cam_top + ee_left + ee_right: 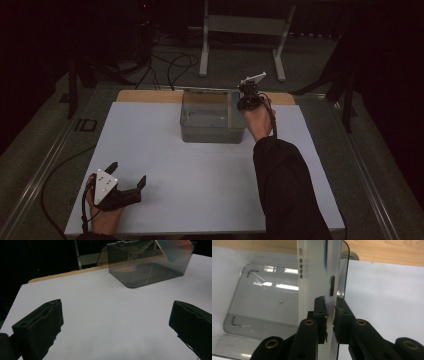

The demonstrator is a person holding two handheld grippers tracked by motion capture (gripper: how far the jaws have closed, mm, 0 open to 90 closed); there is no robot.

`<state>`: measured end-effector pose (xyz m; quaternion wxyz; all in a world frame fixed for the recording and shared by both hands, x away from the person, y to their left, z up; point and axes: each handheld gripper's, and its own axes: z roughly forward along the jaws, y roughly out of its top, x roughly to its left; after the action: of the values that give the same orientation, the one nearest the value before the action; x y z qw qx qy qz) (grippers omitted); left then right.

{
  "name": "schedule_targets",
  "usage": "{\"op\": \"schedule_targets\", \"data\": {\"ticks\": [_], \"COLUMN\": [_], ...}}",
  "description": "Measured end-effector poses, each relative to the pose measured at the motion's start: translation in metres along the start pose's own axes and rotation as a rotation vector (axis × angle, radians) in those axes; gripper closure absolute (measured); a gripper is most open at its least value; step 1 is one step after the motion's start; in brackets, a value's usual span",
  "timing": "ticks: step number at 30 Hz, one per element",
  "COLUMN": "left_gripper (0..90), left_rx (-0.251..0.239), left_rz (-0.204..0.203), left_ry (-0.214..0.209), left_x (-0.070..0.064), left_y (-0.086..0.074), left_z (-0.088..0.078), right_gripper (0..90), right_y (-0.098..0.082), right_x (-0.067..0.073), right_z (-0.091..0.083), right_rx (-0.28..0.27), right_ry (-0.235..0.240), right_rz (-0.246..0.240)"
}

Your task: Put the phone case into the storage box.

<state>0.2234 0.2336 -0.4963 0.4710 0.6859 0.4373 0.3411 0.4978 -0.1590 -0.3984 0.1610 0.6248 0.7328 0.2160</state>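
My white table top [200,190] takes up most of the high view, with a strip of bare wood [150,96] along its far edge at the upper middle of the frame. Just above the centre of that view sits the clear plastic box [210,120], open at the top, its far wall close to the wooden strip. In my left gripper view the same box [147,270] stands in the upper right of the frame, well apart from my jaws.

My right arm, in a dark sleeve [287,195], runs up from the bottom right of the high view to the box's right-hand end. There my right gripper [246,99] points down at the rim. In my right gripper view the right gripper [330,315] is pressed together on a thin silvery slab, phone-like, [329,277] that stands on edge against the box's right wall [345,270]; the pads pinch it from both sides at the middle of the frame, with the box floor at the left.

My left gripper [127,175] rests at the lower left of the high view, near the table's front edge, jaws spread wide with nothing between them, as my left gripper view confirms [116,322]
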Motion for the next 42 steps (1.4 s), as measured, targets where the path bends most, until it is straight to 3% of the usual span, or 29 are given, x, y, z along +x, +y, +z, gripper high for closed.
{"op": "schedule_targets", "data": {"ticks": [18, 42], "left_gripper": [0.3, 0.3], "left_rx": [0.000, 0.001], "left_rz": [0.000, -0.002], "left_ry": [0.001, 0.004], "left_x": [0.000, 0.001], "left_y": [0.000, 0.000], "left_z": [0.000, -0.001], "right_gripper": [81.8, 81.4], "right_y": [-0.003, -0.005], "right_x": [-0.001, 0.008], "right_z": [0.011, 0.025], "right_rx": [0.019, 0.035], "right_ry": [-0.028, -0.083], "right_rz": [0.032, 0.016]}}
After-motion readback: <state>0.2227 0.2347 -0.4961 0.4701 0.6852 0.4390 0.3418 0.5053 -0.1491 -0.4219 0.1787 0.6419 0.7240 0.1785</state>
